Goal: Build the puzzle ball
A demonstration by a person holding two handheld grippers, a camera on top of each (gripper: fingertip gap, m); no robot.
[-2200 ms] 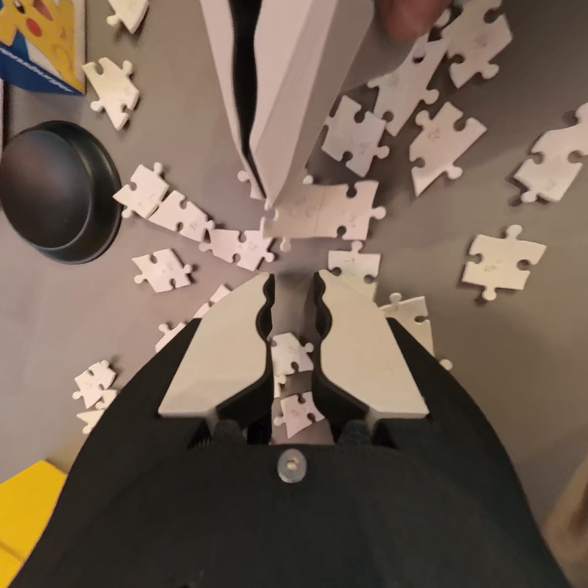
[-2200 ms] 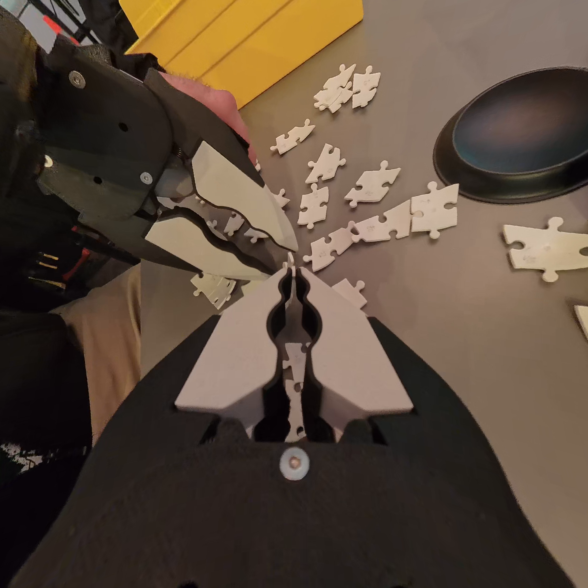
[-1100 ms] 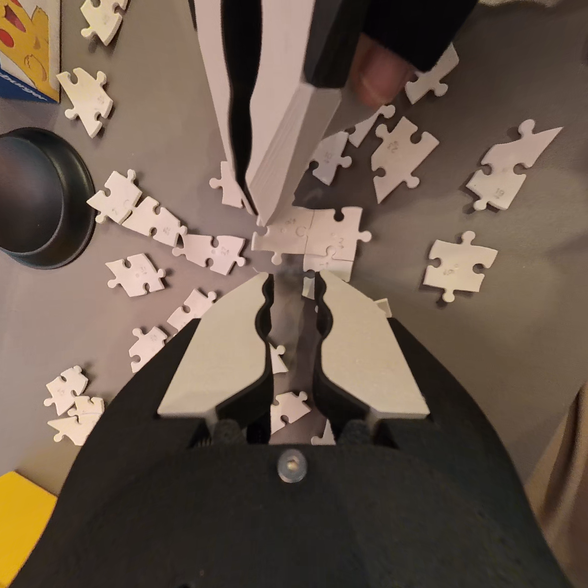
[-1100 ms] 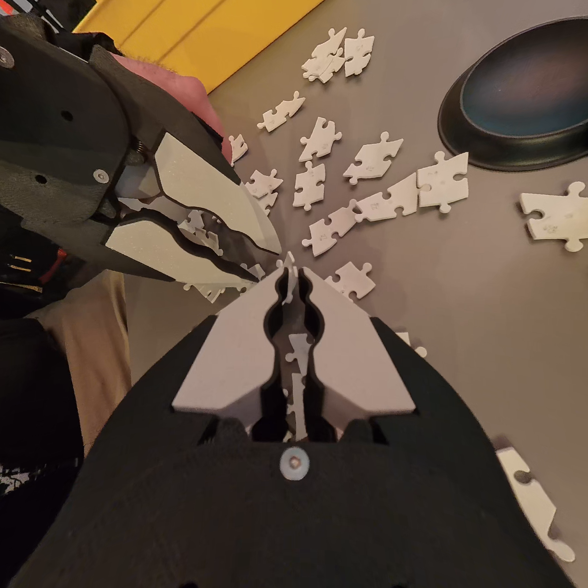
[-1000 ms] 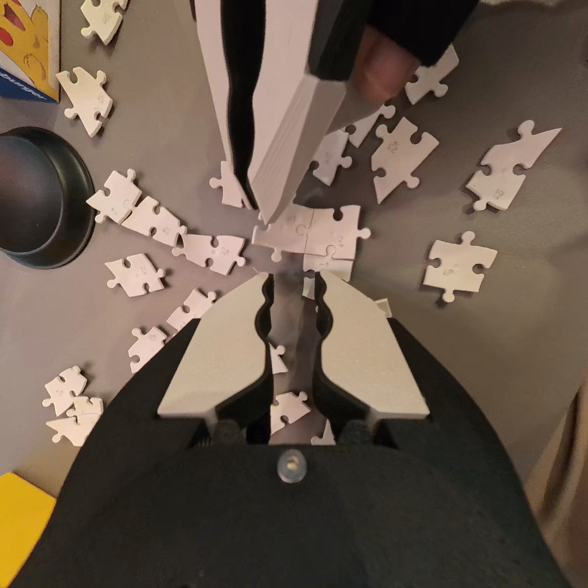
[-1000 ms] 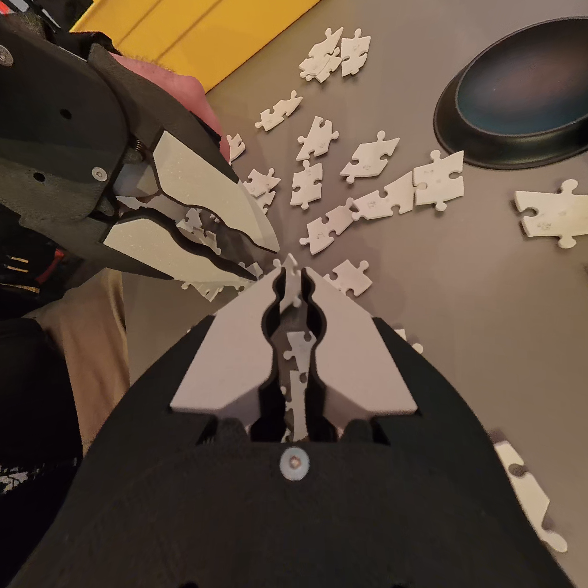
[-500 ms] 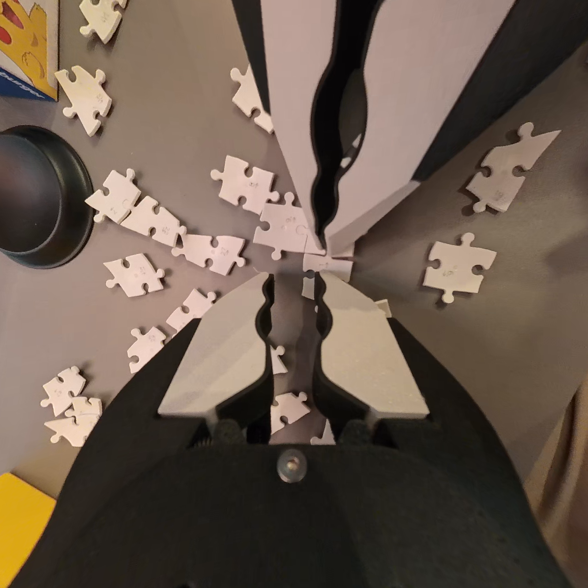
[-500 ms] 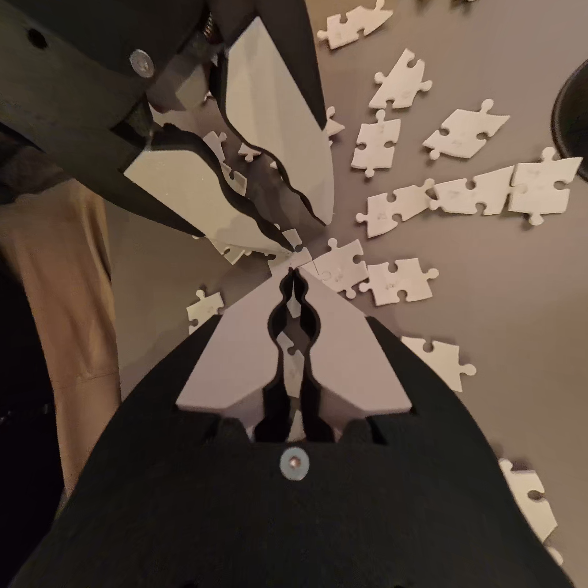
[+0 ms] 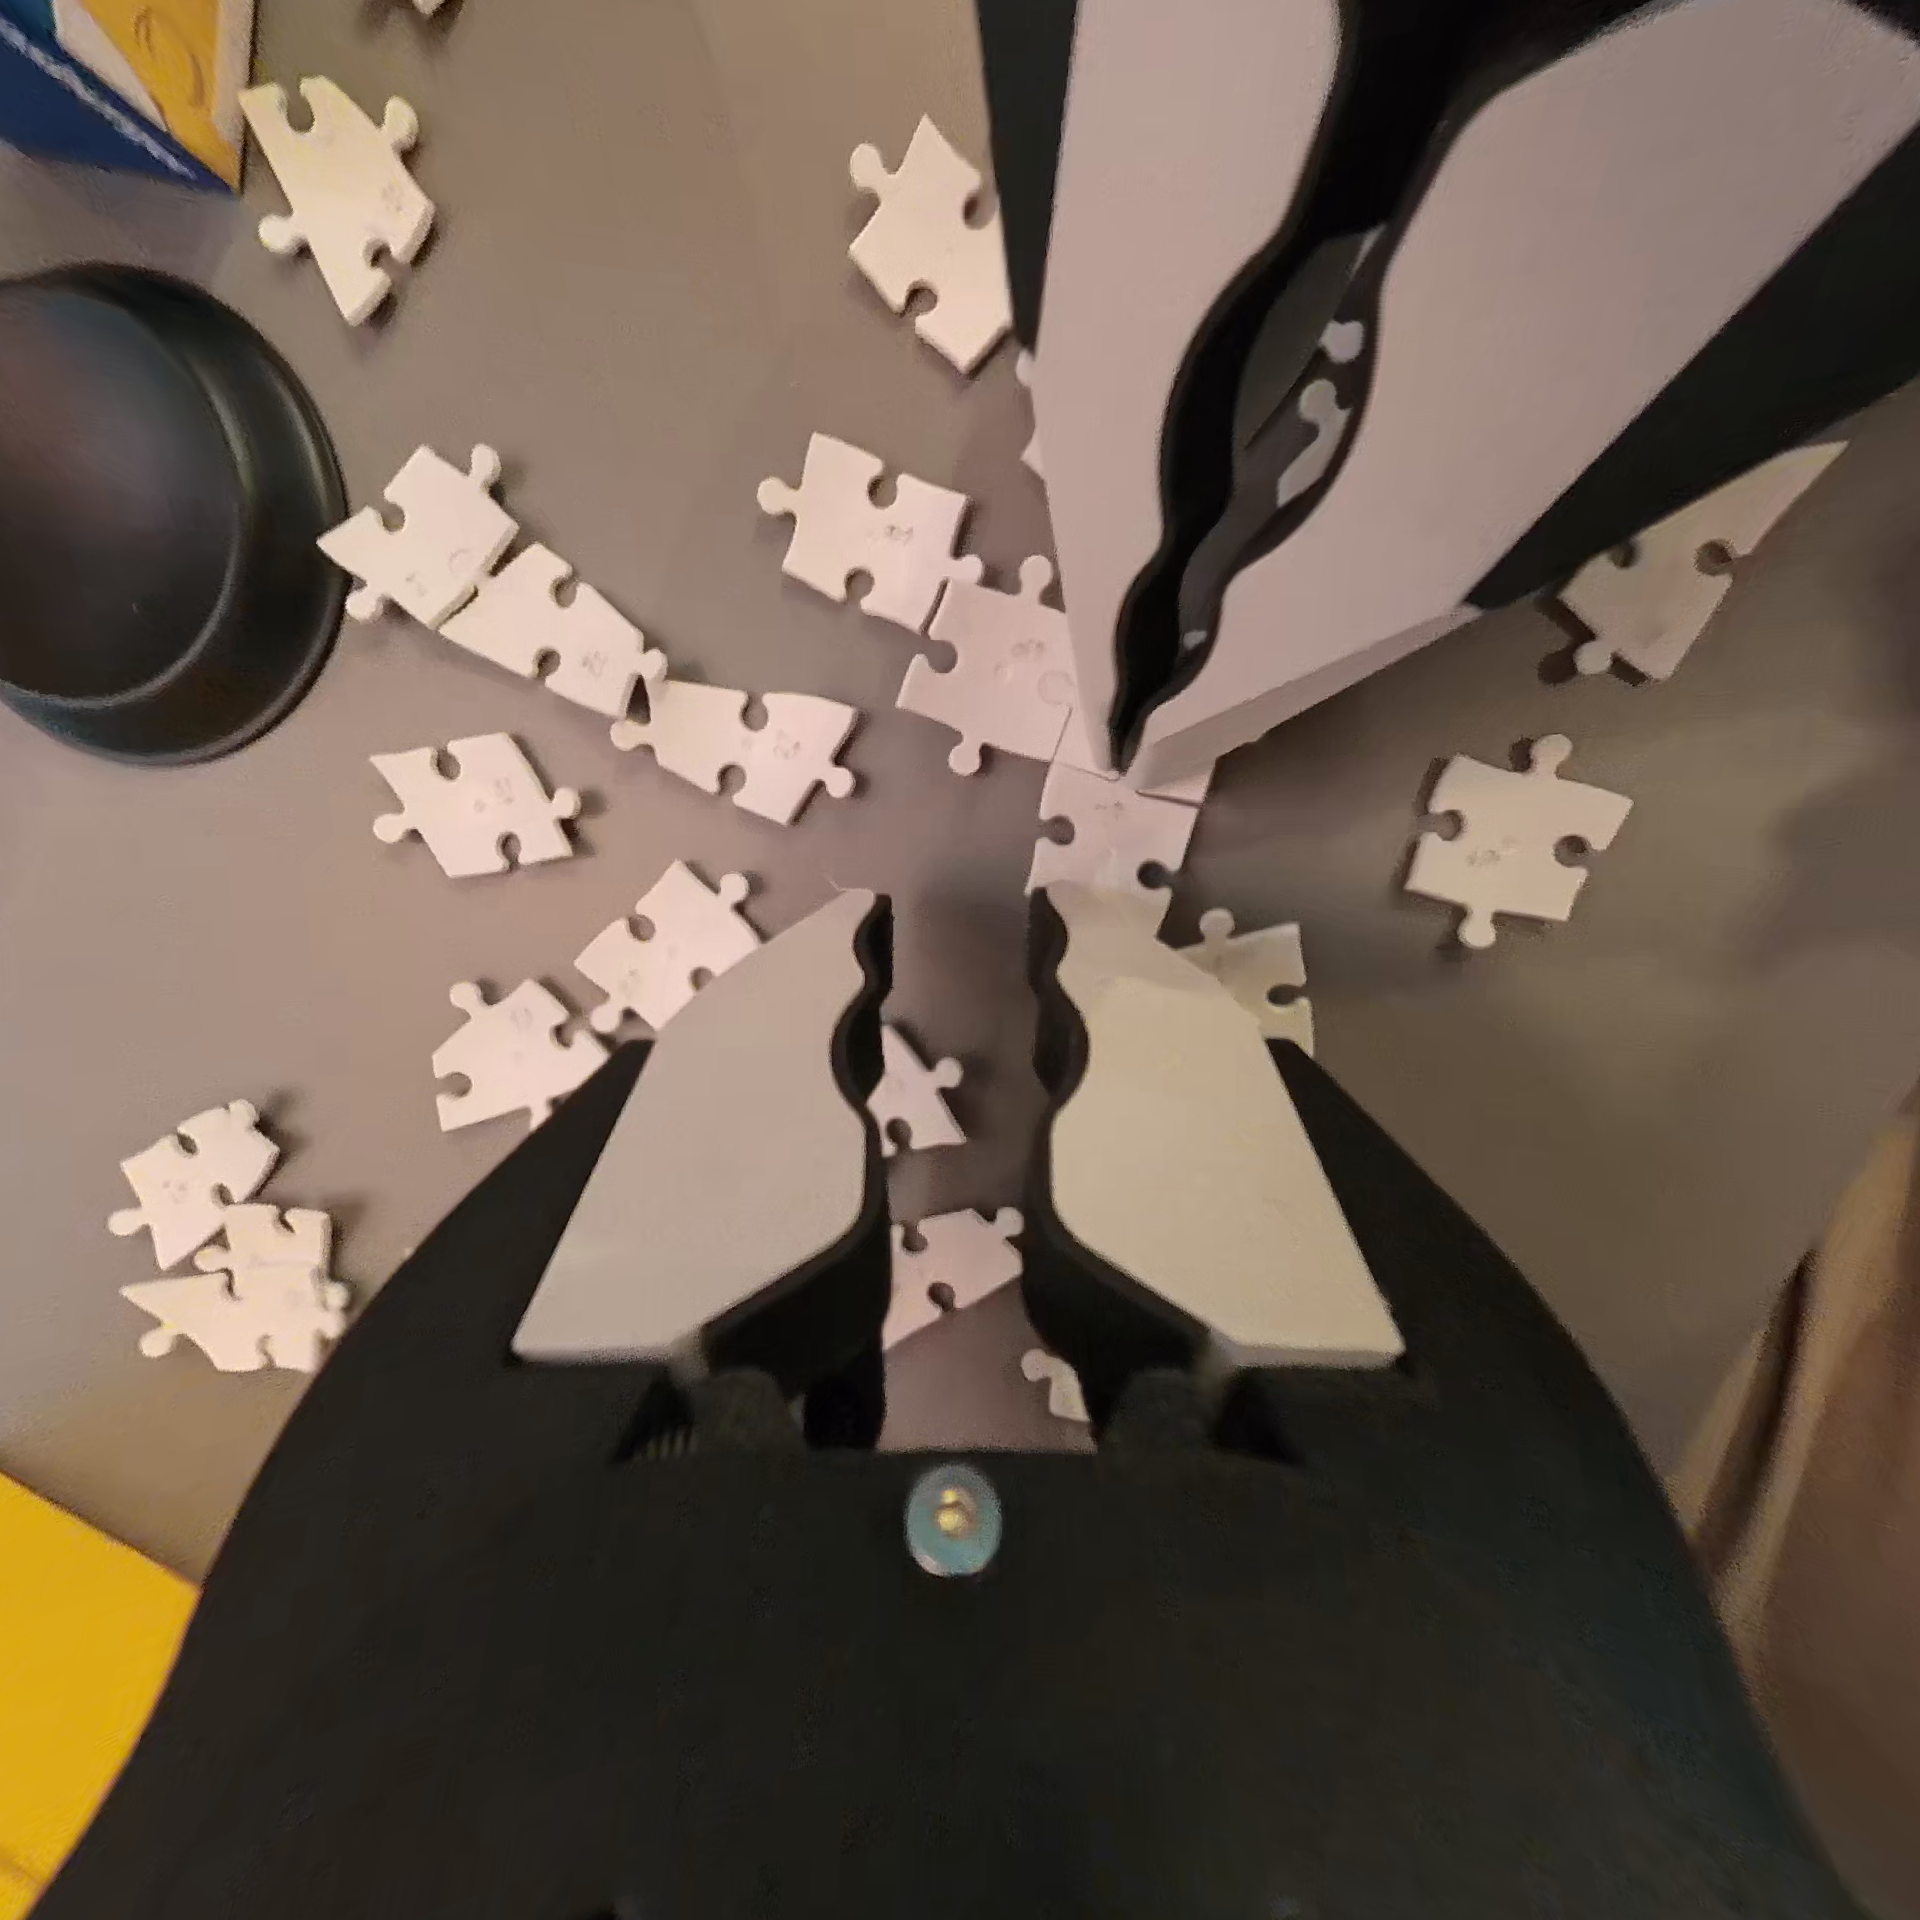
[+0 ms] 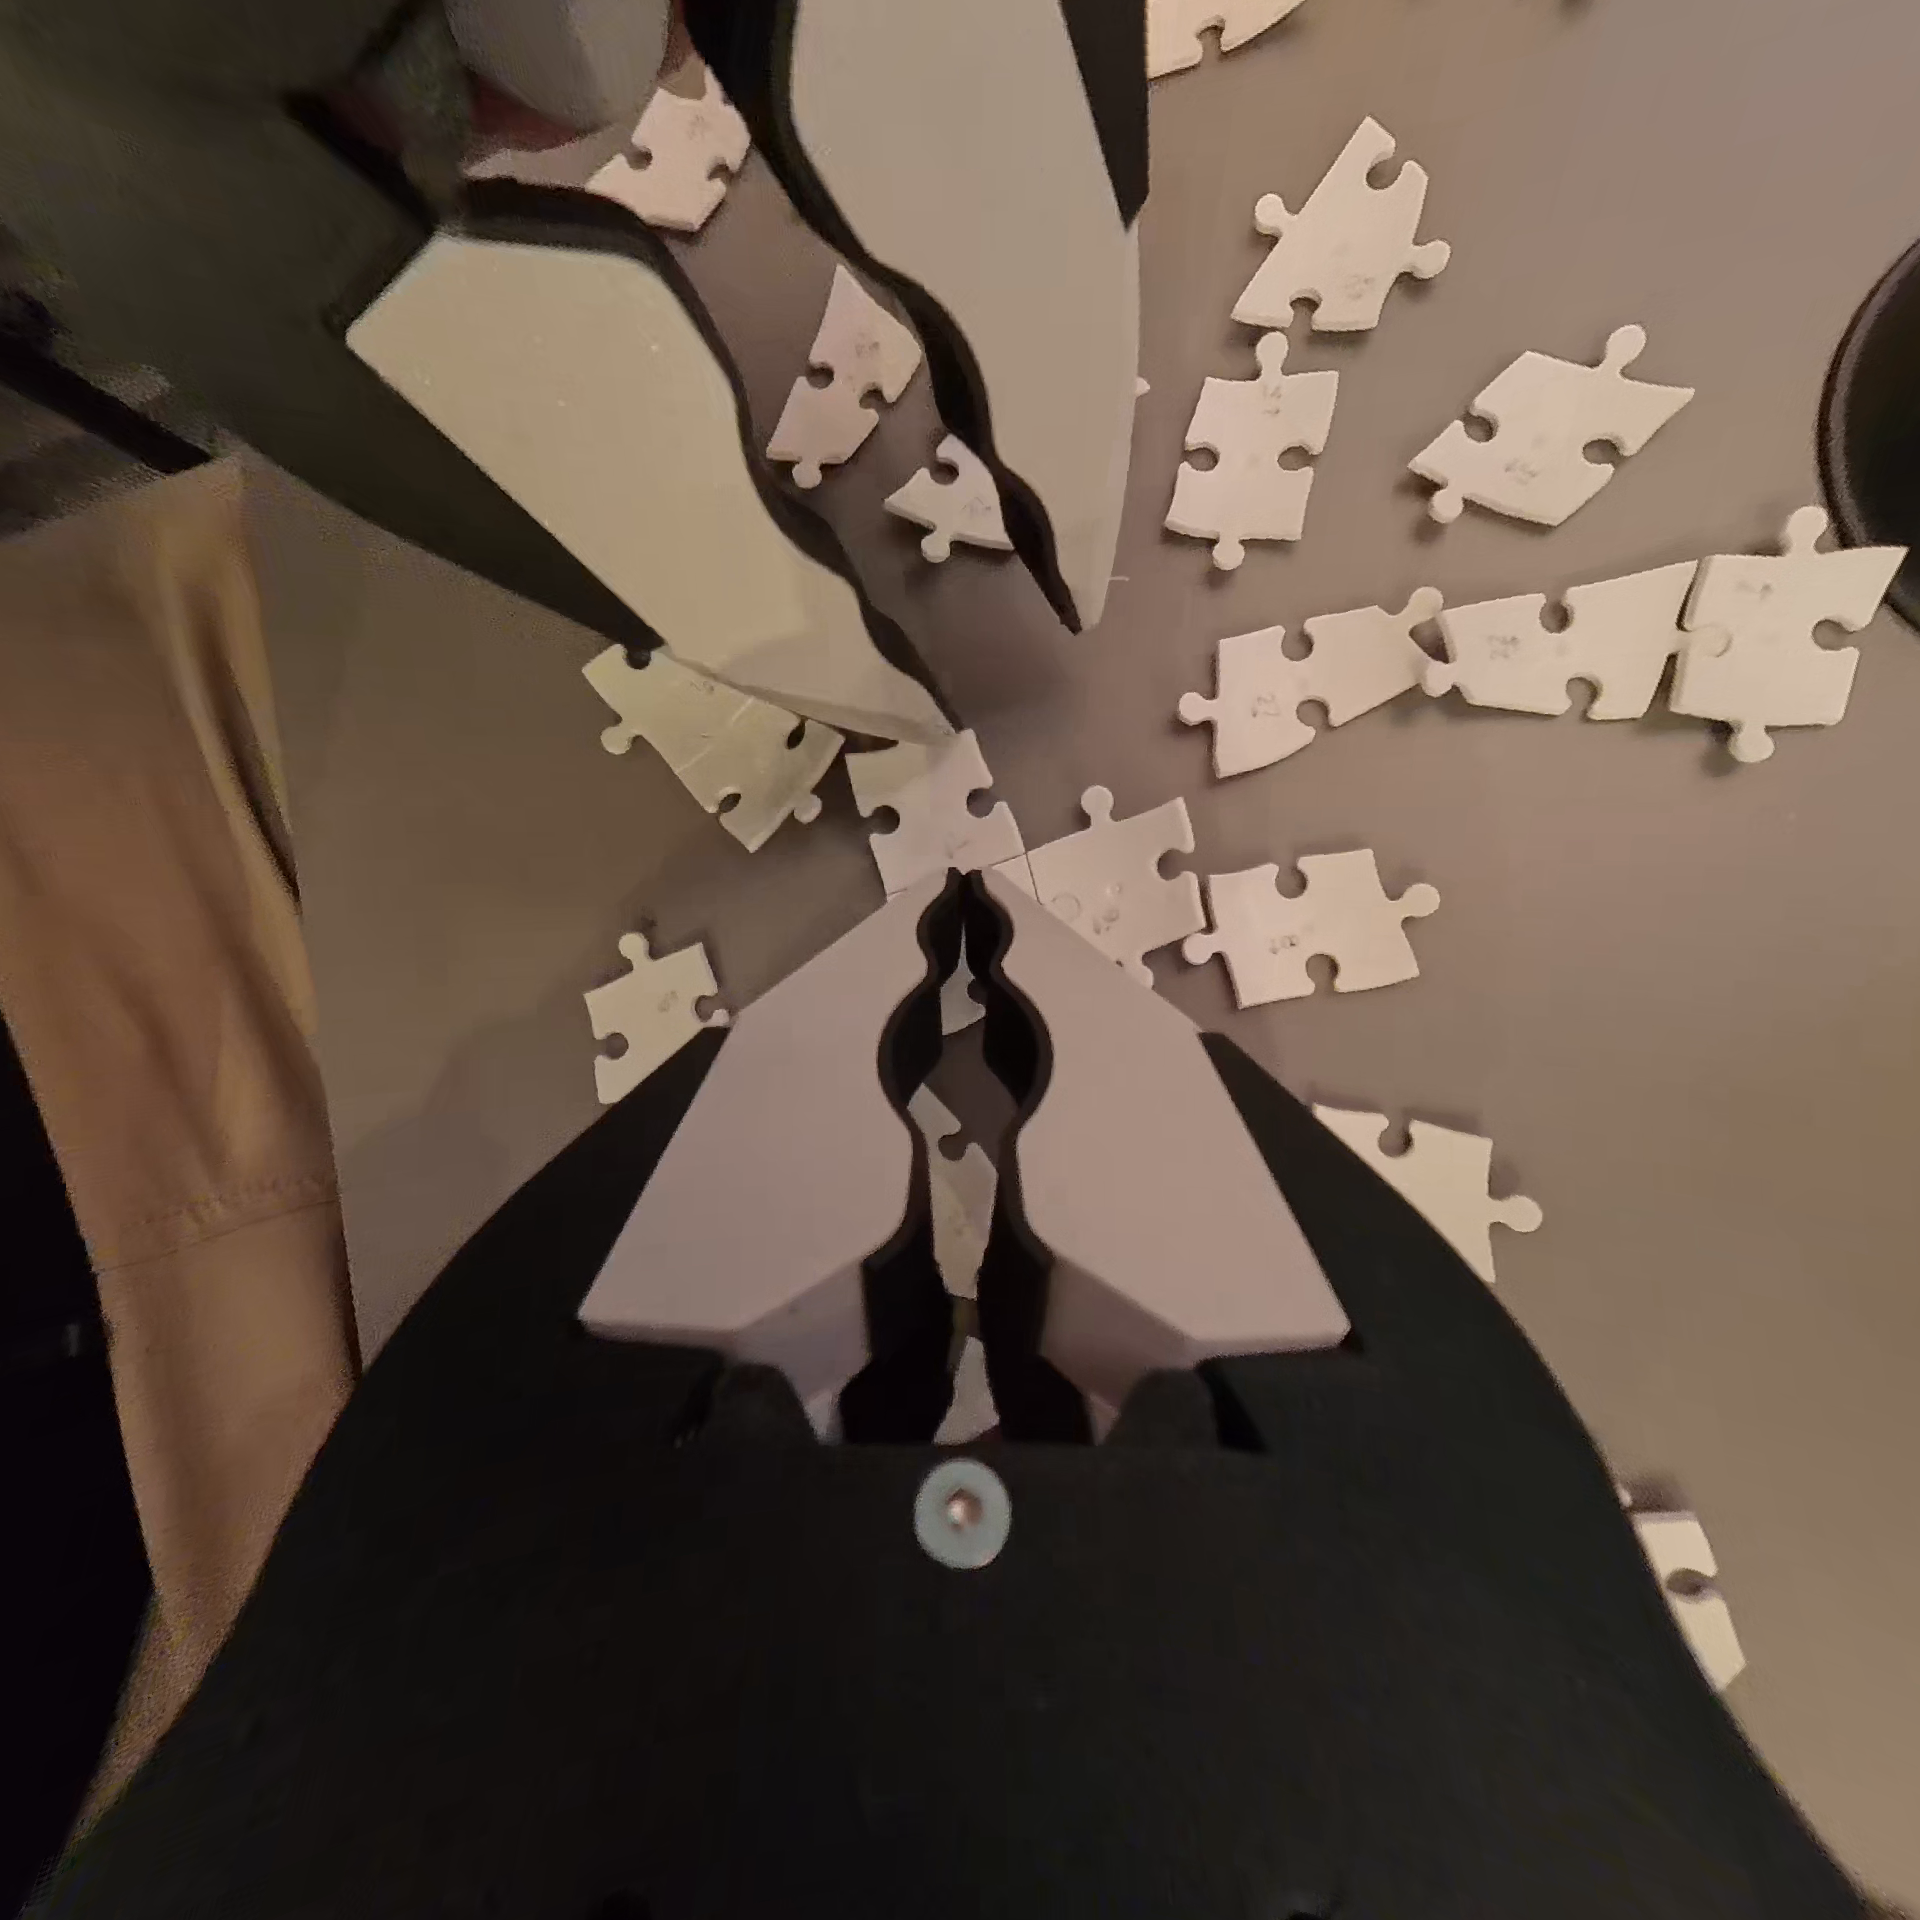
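Note:
Several white puzzle pieces lie on the grey table [image 9: 1455,1143]. A small joined cluster [image 9: 1117,831] sits in the middle and also shows in the right wrist view [image 10: 935,810]. My right gripper [image 10: 961,883] is shut, its tips pressed down on the seam of this cluster. In the left wrist view it comes in from the top [image 9: 1127,764]. My left gripper [image 9: 961,904] is open and empty, with one fingertip at the cluster's near edge. In the right wrist view it reaches in from the upper left [image 10: 1003,675].
A chain of three joined pieces [image 9: 582,644] lies left of the cluster, next to a black round stand [image 9: 135,520]. A yellow box [image 9: 62,1621] and a blue and yellow box [image 9: 104,83] are at the left. A person's tan clothing [image 10: 135,831] borders the table. Less than 4 cm separates the two grippers' tips.
My right gripper has swung from the cluster's left end to its middle seam and now points down on it. The left gripper stays open. Both views are closer to the table.

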